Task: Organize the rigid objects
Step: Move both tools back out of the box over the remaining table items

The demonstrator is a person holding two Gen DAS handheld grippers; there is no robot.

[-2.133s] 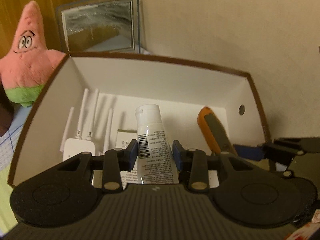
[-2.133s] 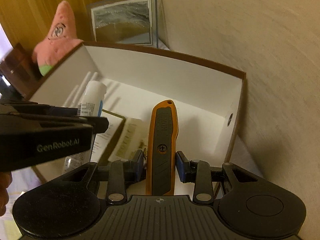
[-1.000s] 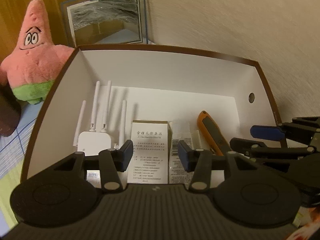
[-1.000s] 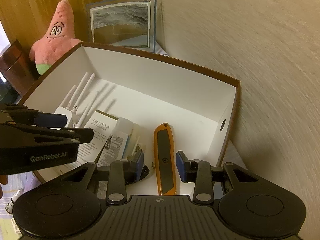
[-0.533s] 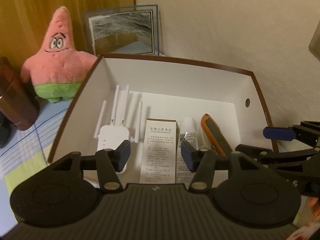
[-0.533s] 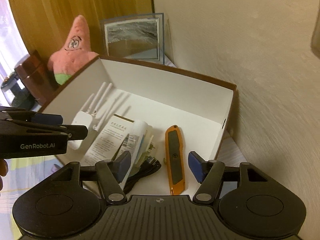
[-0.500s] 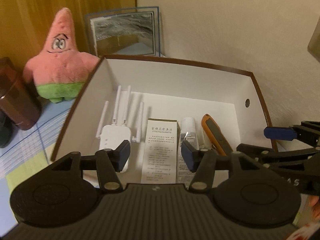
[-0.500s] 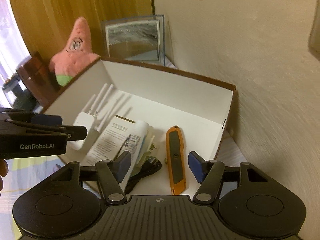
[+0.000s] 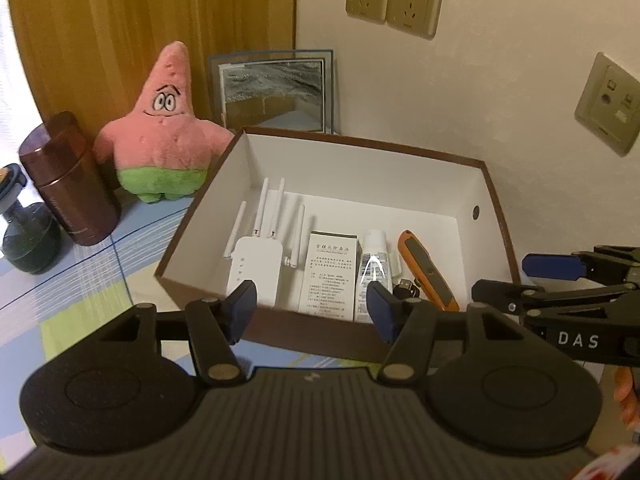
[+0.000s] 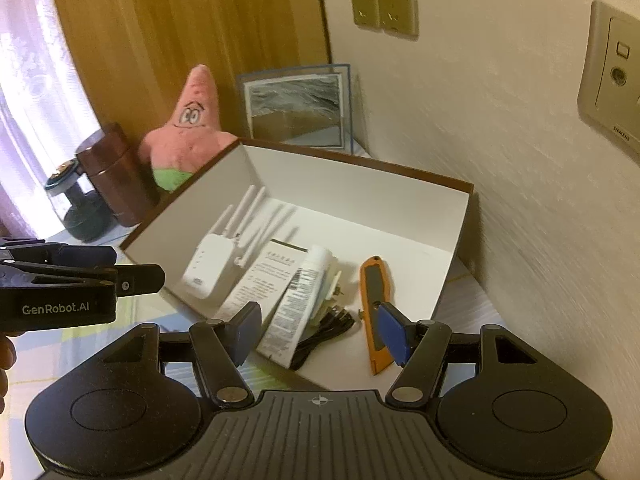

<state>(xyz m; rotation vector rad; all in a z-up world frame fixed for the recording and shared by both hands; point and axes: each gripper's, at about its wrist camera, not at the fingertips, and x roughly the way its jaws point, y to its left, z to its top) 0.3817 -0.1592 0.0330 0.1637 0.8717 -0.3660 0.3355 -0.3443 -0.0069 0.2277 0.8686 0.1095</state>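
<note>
Our left claw (image 9: 311, 309) is opening and our right claw (image 10: 320, 332) stands open, both empty above the box (image 9: 362, 152). In it lie the router (image 9: 253, 265), carton (image 9: 330, 276), tube (image 9: 371, 268) and knife (image 9: 427, 270). We judge the knife stiff and light; grip its mid-handle.

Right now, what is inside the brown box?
Inside the brown box: white router, leaflet box, white tube, orange utility knife, black cable. Whatever lies under the tube and leaflet box is covered.
</note>
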